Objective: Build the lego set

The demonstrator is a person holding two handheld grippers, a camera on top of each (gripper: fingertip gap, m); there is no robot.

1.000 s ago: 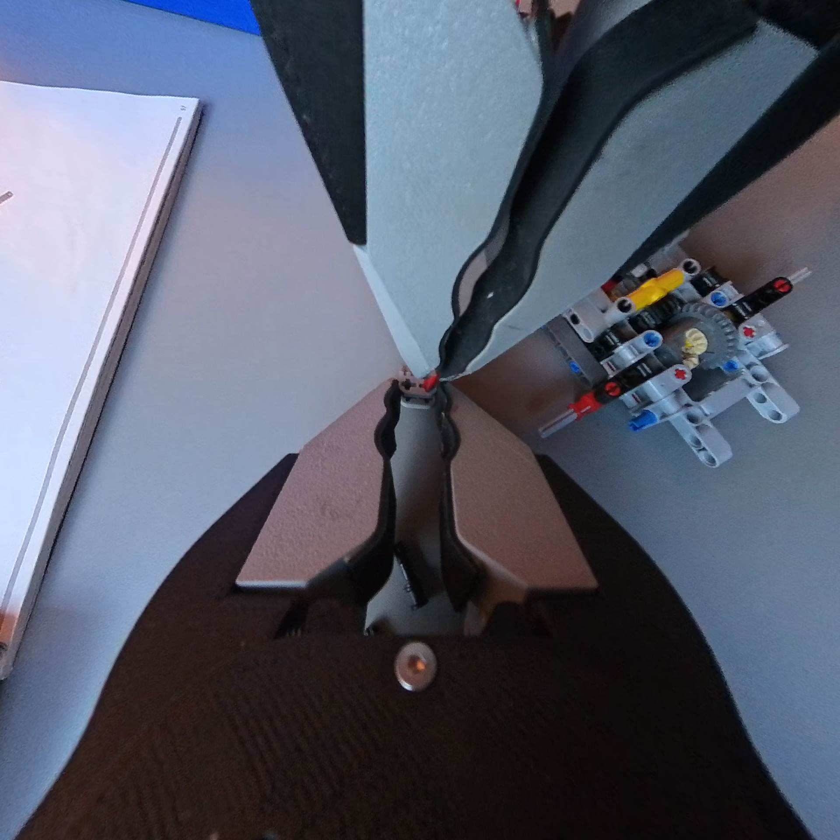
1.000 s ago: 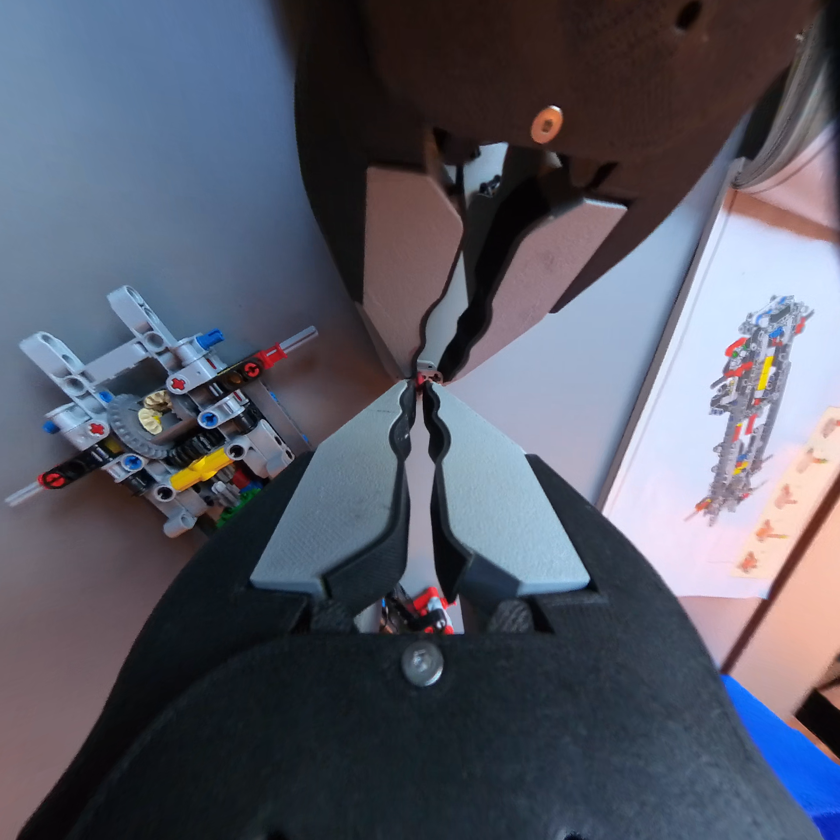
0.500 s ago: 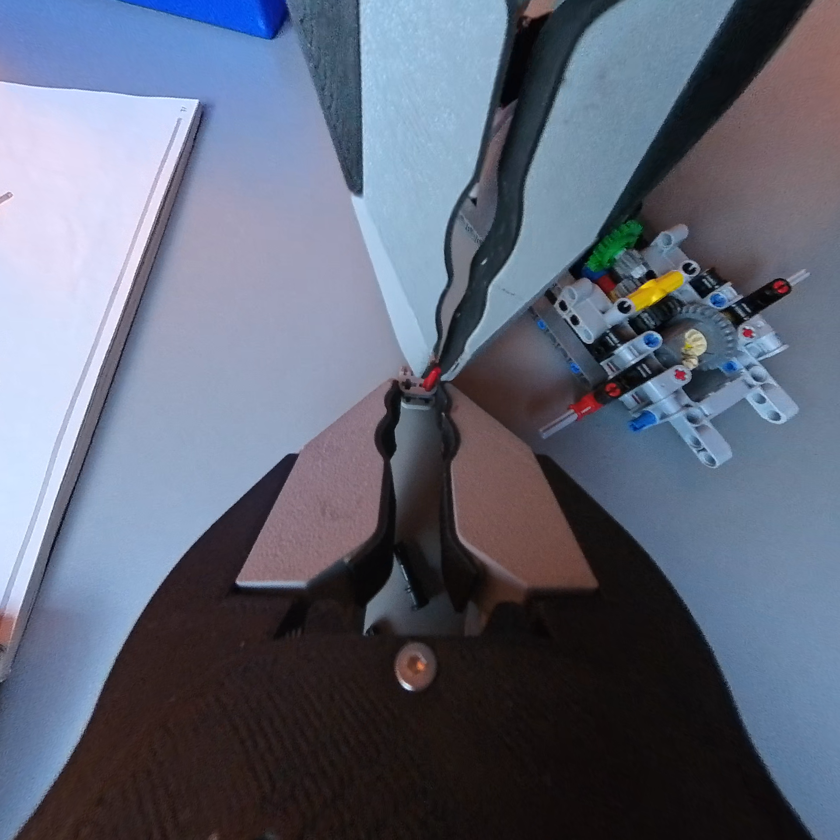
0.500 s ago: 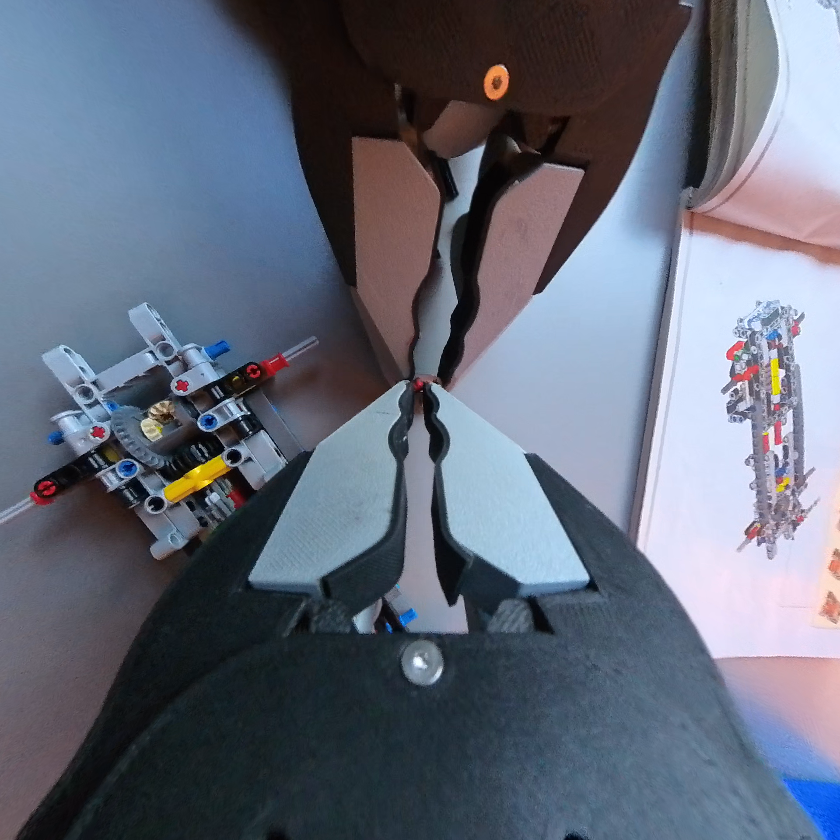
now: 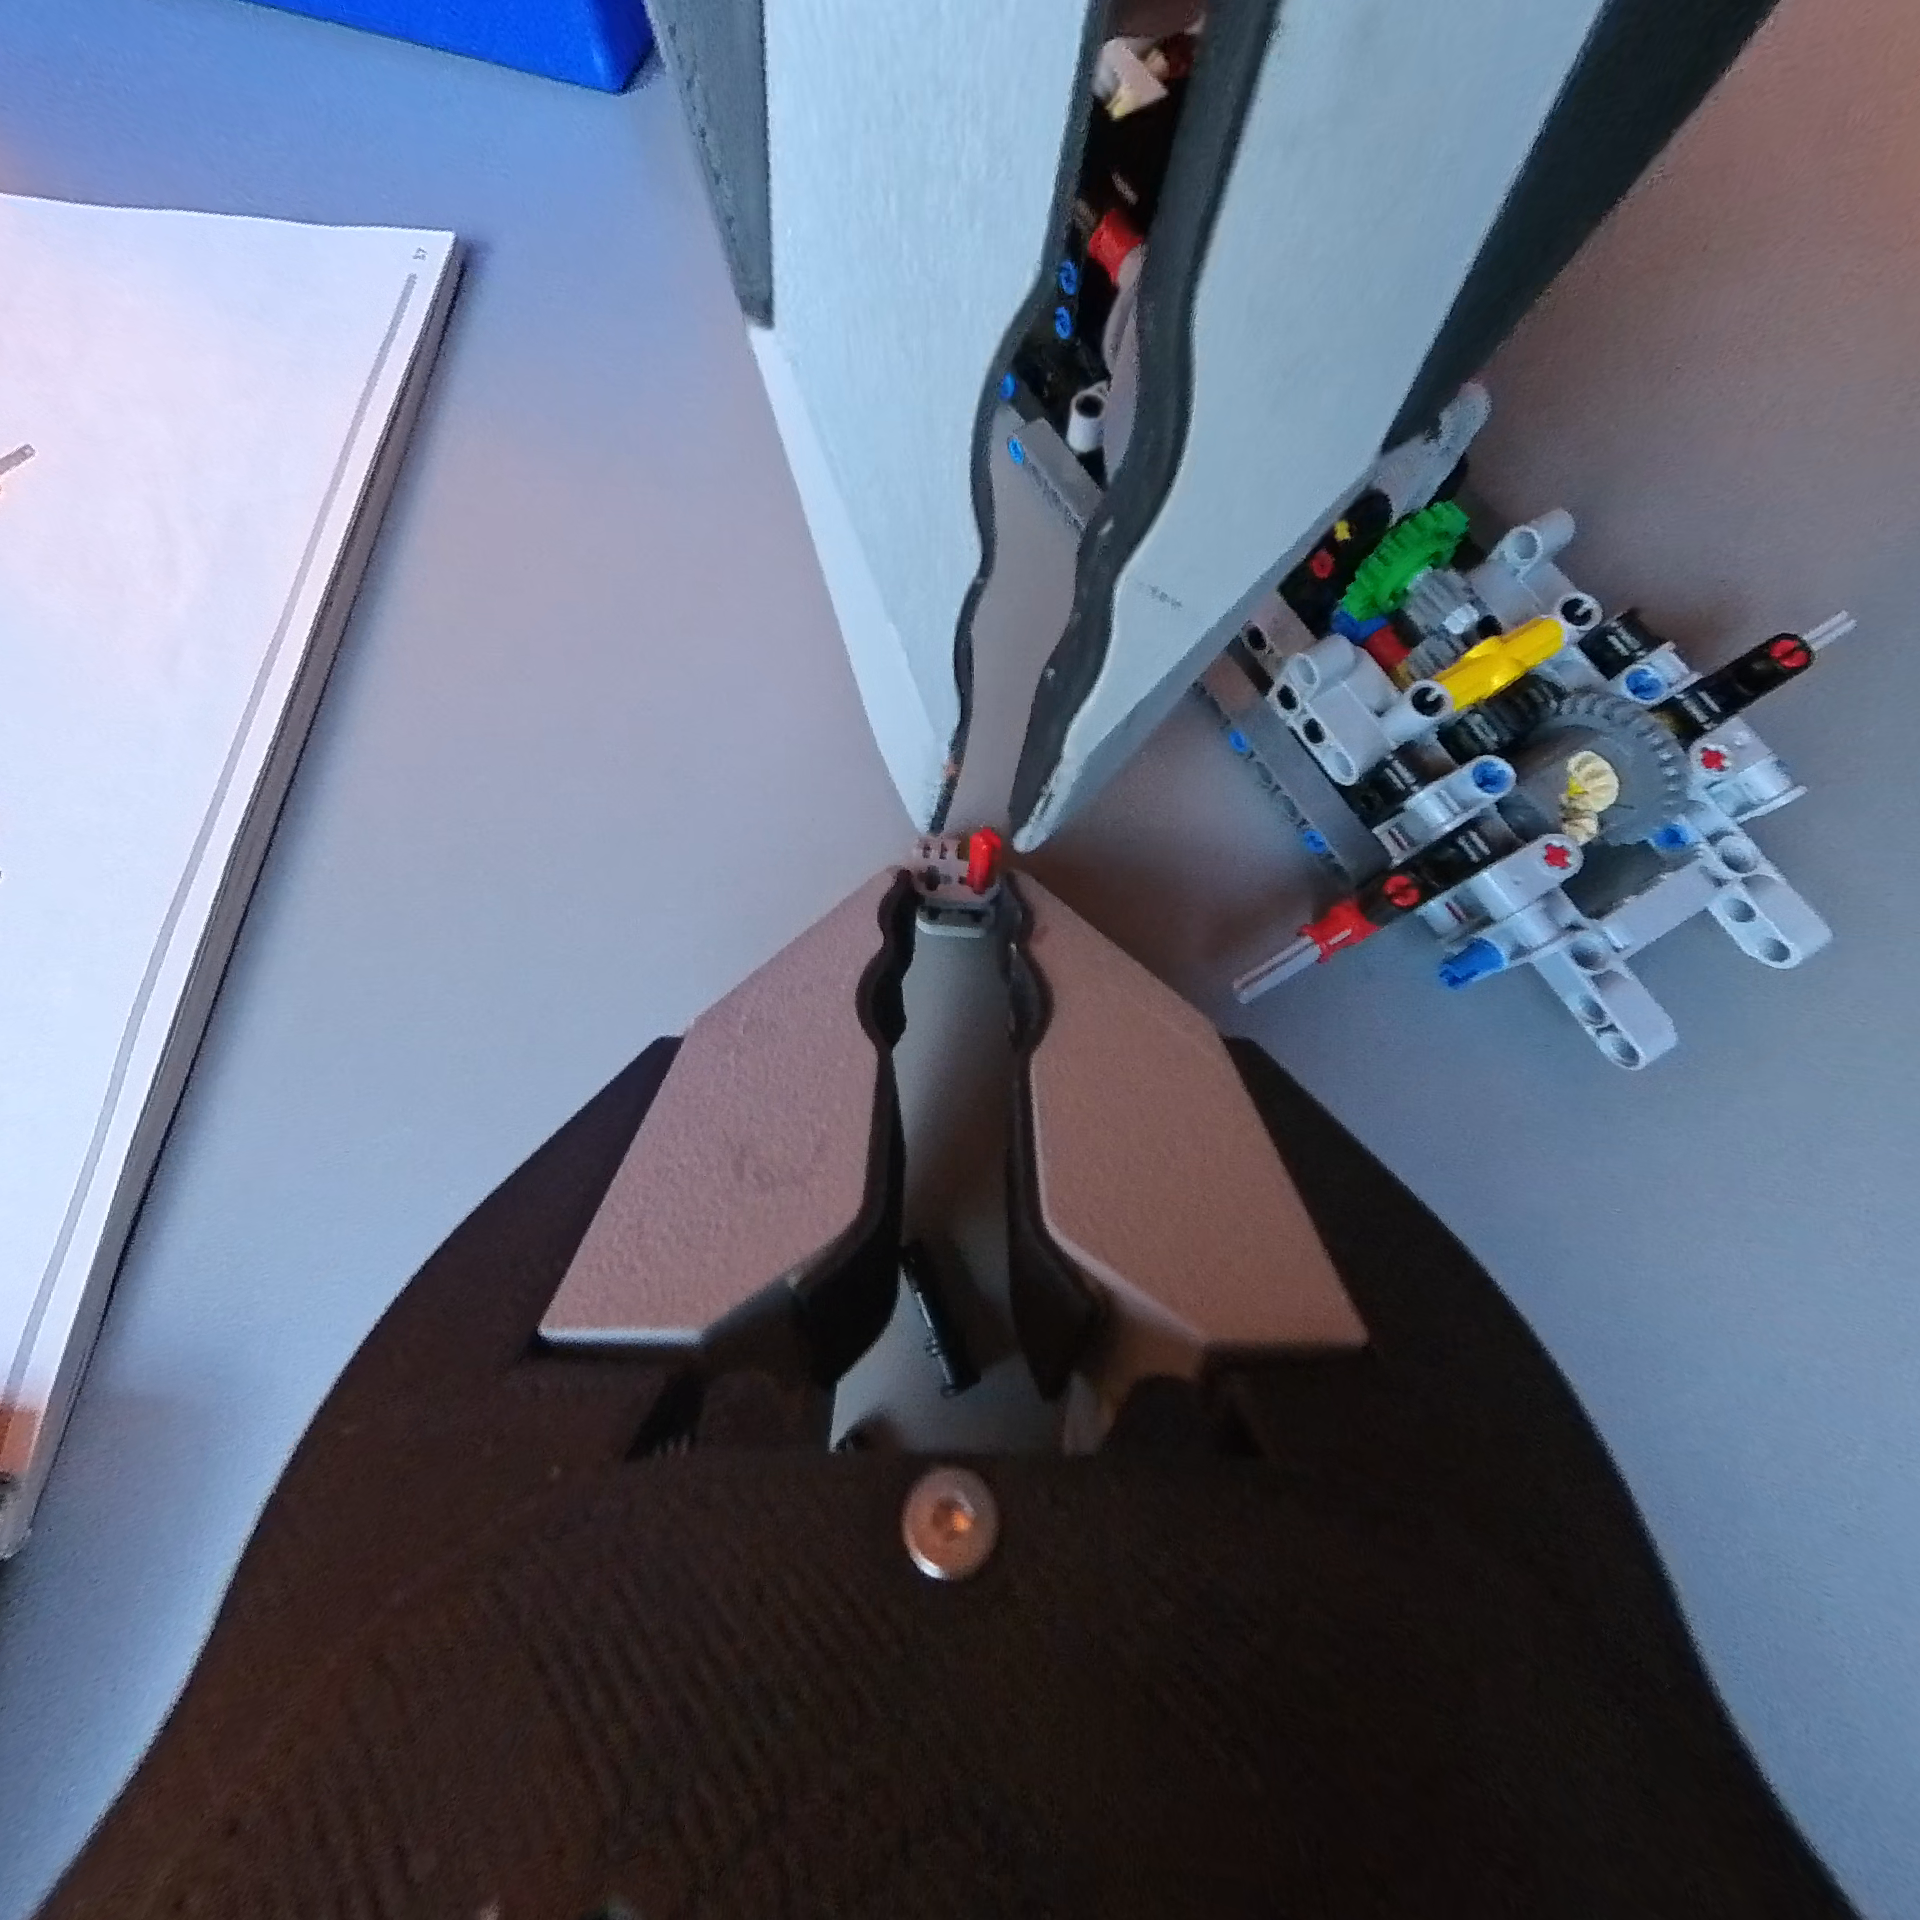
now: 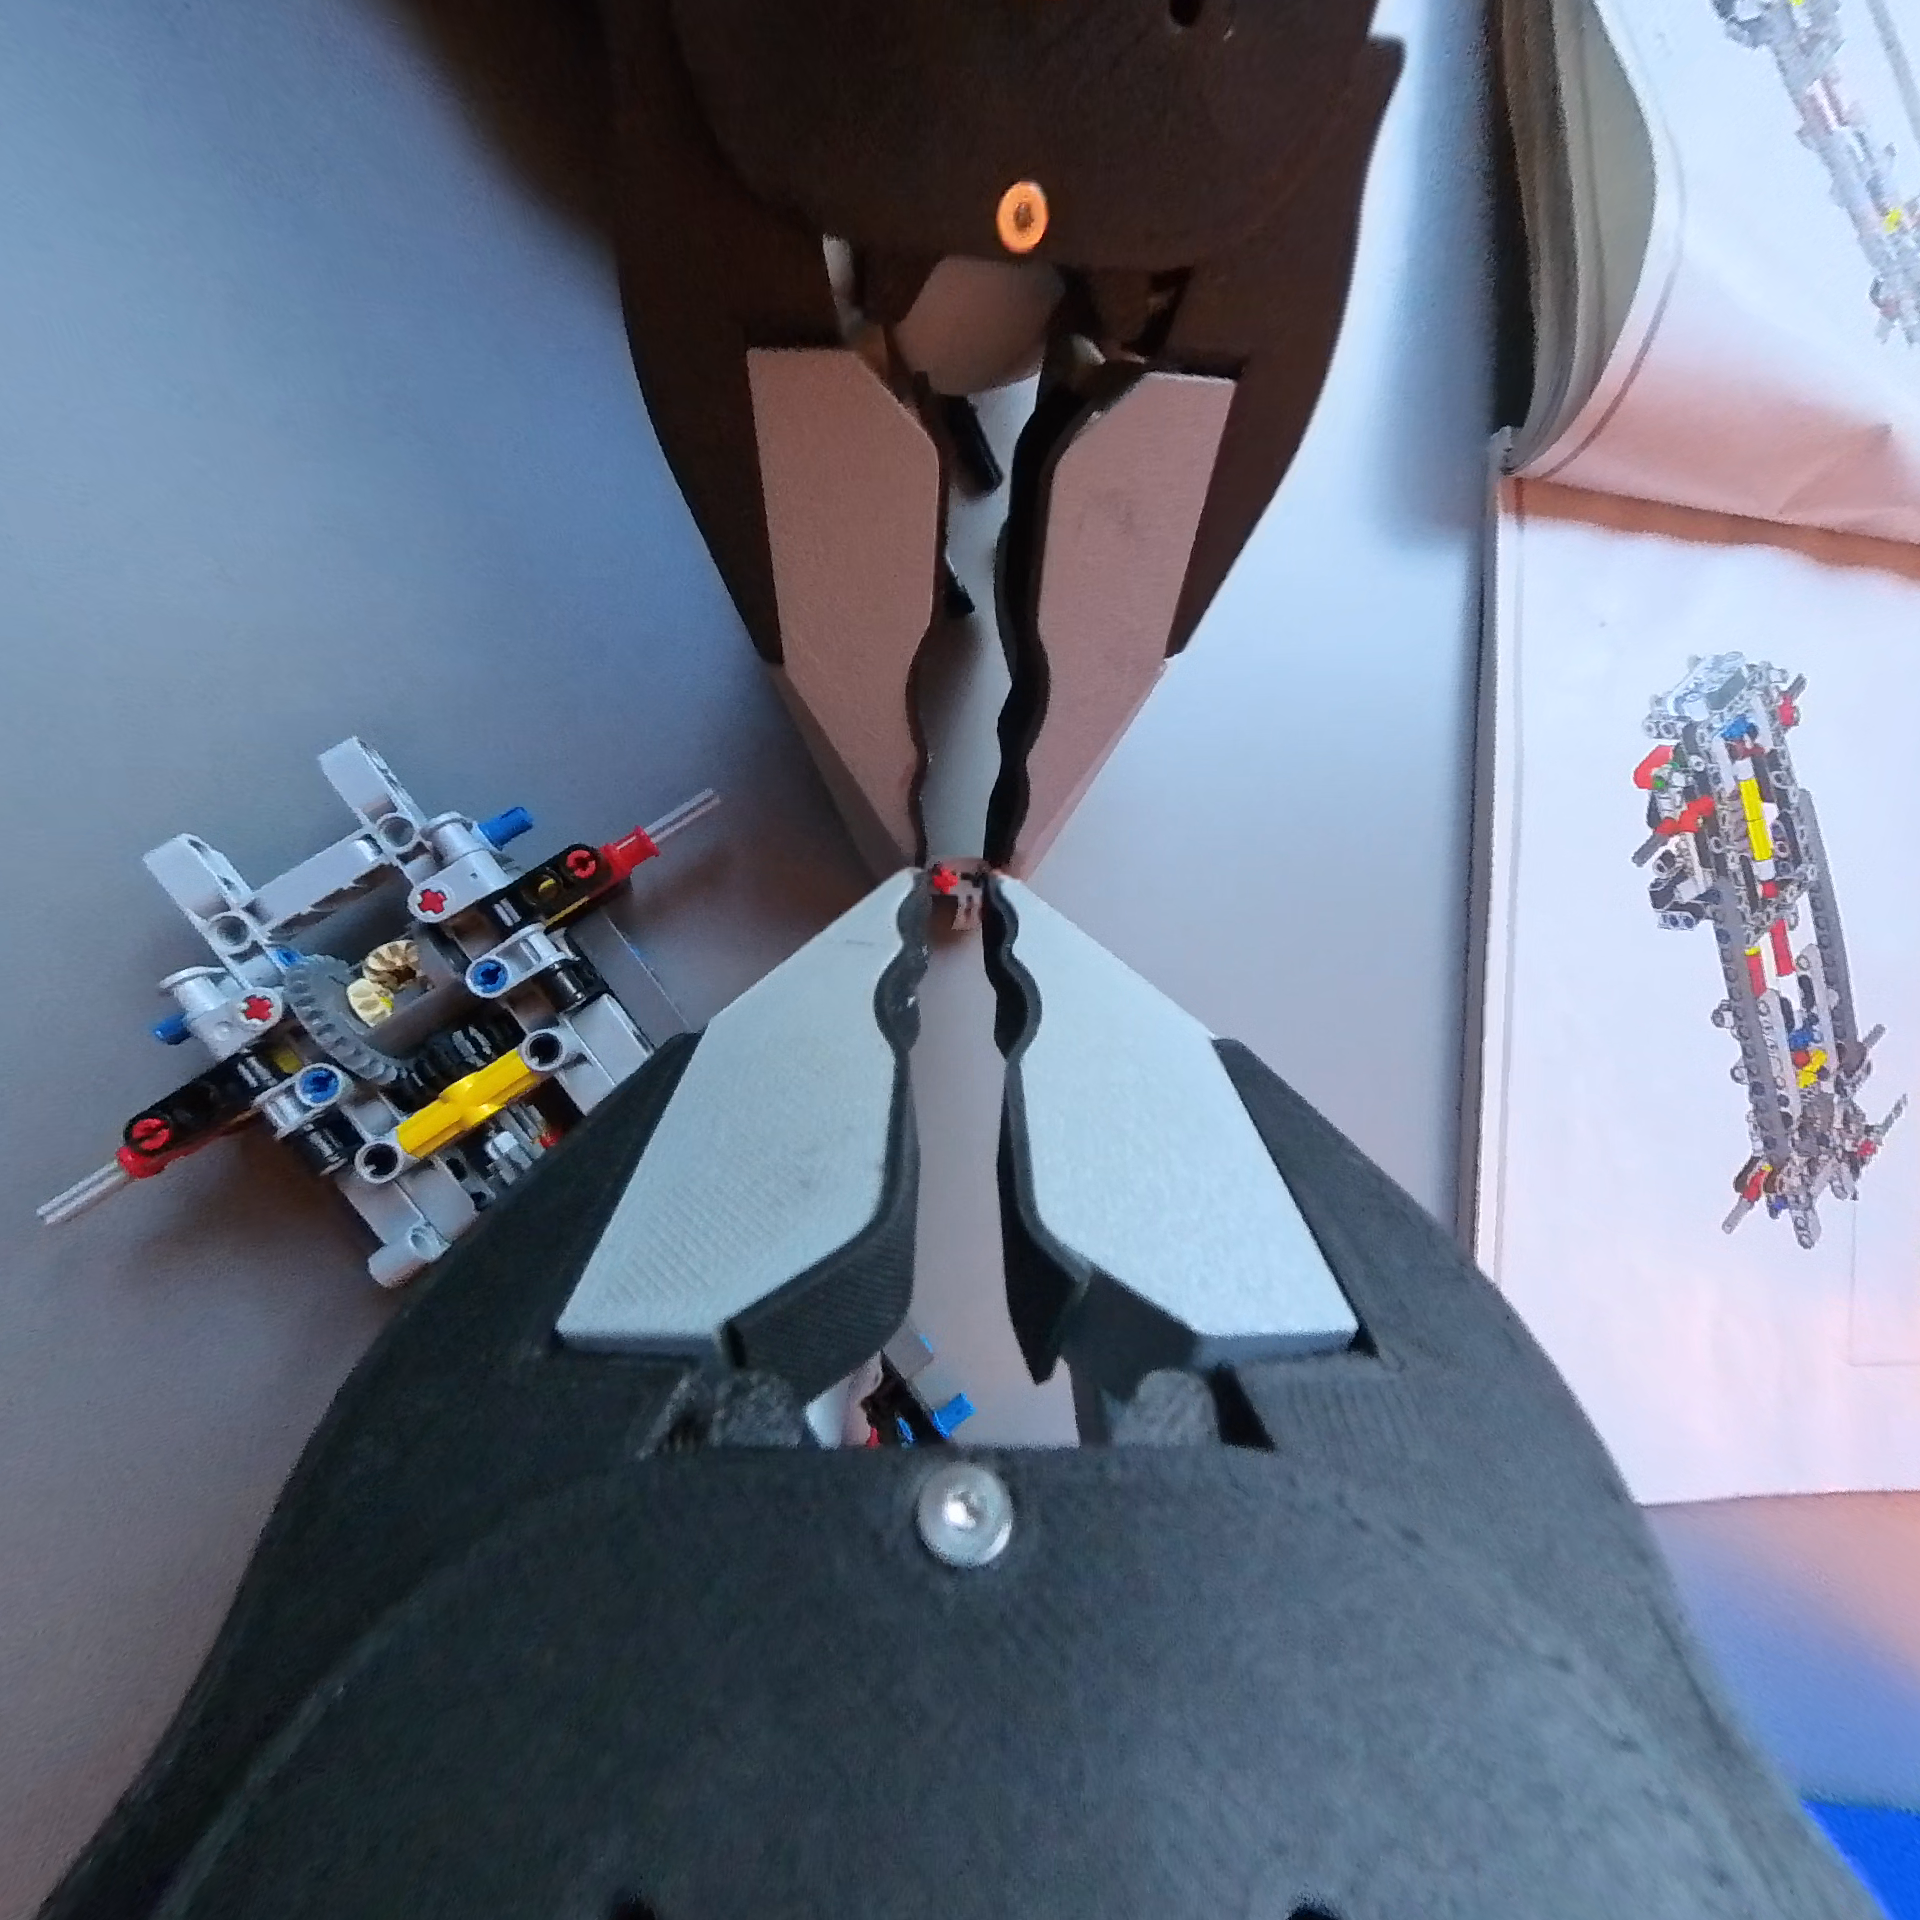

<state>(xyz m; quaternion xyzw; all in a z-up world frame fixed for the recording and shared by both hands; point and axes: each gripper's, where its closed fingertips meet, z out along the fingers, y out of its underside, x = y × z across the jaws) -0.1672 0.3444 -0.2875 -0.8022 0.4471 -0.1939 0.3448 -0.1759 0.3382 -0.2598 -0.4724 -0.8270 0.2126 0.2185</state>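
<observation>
My left gripper is shut on a small grey connector at its fingertips. A short red pin sticks out of the connector's right side. My right gripper comes in from above, tip to tip with the left one. Its grey fingers stand a little apart, just off the red pin. In the right wrist view the connector and red pin sit between my right gripper's parted tips, still clamped by the brown left gripper opposite.
A grey, black and yellow brick-and-gear assembly lies on the grey table to the right; it also shows in the right wrist view. An open instruction booklet lies on the other side. A blue box stands at the back. Left and right tips are no more than a few centimetres apart.
My right gripper's fingers were shut on the red pin and have now parted. The pin stays in the connector, which my left gripper still holds. The right gripper's angle has shifted.
</observation>
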